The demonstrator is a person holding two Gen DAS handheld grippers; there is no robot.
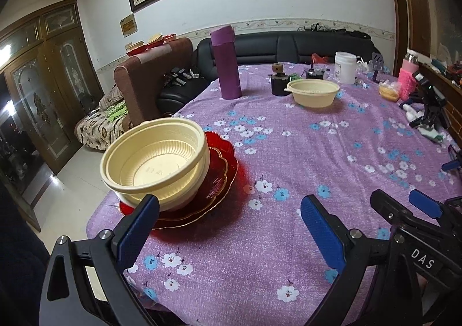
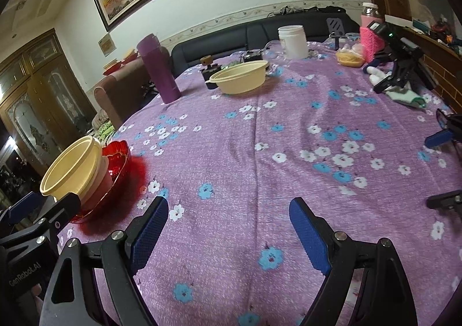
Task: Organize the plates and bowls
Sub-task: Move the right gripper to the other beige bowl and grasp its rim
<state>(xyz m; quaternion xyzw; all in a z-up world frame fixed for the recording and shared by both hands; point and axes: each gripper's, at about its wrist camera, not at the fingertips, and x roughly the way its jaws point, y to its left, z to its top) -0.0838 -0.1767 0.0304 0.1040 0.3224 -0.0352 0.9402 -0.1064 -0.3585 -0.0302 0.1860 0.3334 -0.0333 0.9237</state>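
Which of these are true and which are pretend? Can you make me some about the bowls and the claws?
1. Cream bowls sit stacked on the red plates. True.
2. The right claw is squeezing a bowl. False: it is open, with only the flowery cloth between its fingers.
3. Another cream bowl sits by itself farther back on the table. True.
4. The purple bottle is lying on its side. False: it stands upright.
5. The left claw holds the red plates. False: it is open and empty, beside the stack.
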